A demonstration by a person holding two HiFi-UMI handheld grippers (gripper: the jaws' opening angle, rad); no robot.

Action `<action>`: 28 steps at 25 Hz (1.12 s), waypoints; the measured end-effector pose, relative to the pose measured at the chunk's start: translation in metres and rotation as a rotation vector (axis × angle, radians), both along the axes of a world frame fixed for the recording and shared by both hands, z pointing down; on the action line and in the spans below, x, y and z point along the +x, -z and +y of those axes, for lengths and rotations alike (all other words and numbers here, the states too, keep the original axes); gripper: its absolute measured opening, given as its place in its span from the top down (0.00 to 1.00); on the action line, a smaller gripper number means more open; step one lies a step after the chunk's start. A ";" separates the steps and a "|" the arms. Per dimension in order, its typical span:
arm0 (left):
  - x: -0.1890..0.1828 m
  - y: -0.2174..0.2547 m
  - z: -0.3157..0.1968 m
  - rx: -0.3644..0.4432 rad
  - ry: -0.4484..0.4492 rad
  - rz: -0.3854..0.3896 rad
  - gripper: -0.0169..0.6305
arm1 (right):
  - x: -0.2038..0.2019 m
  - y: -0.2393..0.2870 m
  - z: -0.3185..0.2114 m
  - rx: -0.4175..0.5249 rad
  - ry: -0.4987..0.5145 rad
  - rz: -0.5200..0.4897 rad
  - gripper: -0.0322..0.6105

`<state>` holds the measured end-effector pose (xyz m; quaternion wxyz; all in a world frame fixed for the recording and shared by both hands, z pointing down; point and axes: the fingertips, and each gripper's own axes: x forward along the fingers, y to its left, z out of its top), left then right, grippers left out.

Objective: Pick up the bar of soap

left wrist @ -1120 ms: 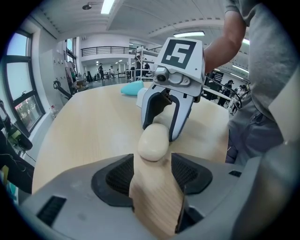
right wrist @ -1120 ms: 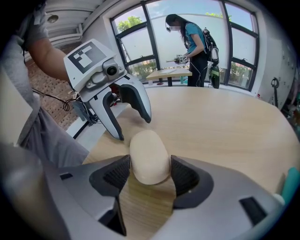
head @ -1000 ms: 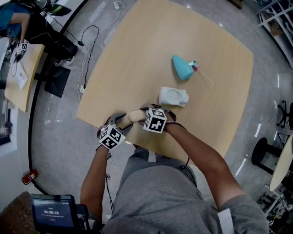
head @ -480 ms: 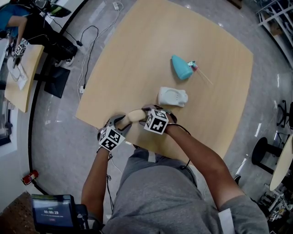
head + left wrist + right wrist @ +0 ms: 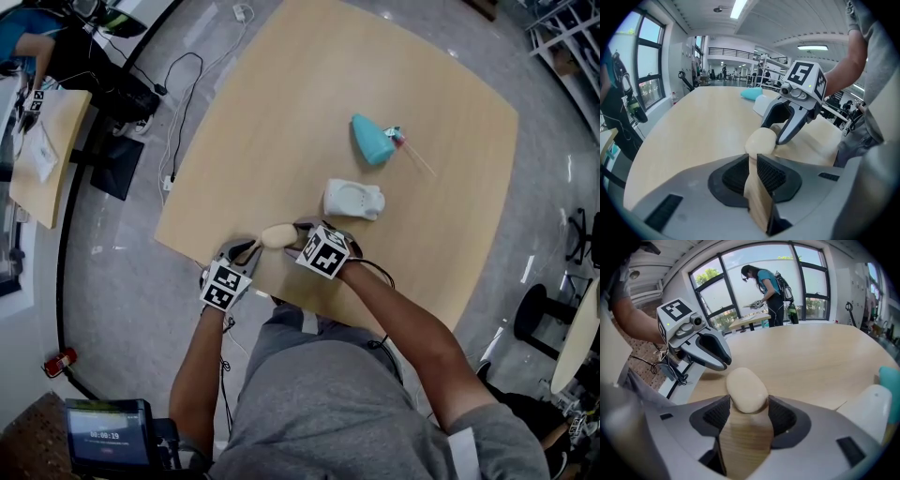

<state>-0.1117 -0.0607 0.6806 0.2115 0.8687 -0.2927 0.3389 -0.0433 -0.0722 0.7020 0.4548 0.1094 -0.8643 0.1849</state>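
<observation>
The bar of soap (image 5: 278,235) is a cream oval lifted near the table's front edge. My right gripper (image 5: 291,234) is shut on it, and in the right gripper view its pads press both sides of the bar of soap (image 5: 746,389). My left gripper (image 5: 248,250) sits just left of the bar, apart from it. Its jaws have just been closing and now stand at a narrow slit with nothing between them. In the left gripper view the soap (image 5: 761,140) lies just past the left gripper (image 5: 753,157), with the right gripper (image 5: 780,136) clamped round it.
A white soap dish (image 5: 354,199) and a teal object (image 5: 375,138) lie farther back on the wooden table (image 5: 281,112). The table's front edge runs right below my grippers. Cables and a small desk (image 5: 42,155) are on the floor to the left.
The left gripper's jaws have narrowed from wide to a slit beside the soap. Both grippers have rolled slightly. The soap stays in the right gripper.
</observation>
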 end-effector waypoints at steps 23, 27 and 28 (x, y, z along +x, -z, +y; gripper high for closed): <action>0.037 0.044 -0.031 0.043 0.011 0.075 0.96 | 0.095 0.024 -0.014 0.002 -0.316 -0.022 0.55; 0.039 0.051 -0.035 0.050 0.030 0.103 0.96 | 0.096 0.030 -0.015 0.005 -0.348 -0.048 0.55; 0.039 0.053 -0.035 0.054 0.034 0.110 0.96 | 0.095 0.032 -0.015 0.009 -0.349 -0.055 0.55</action>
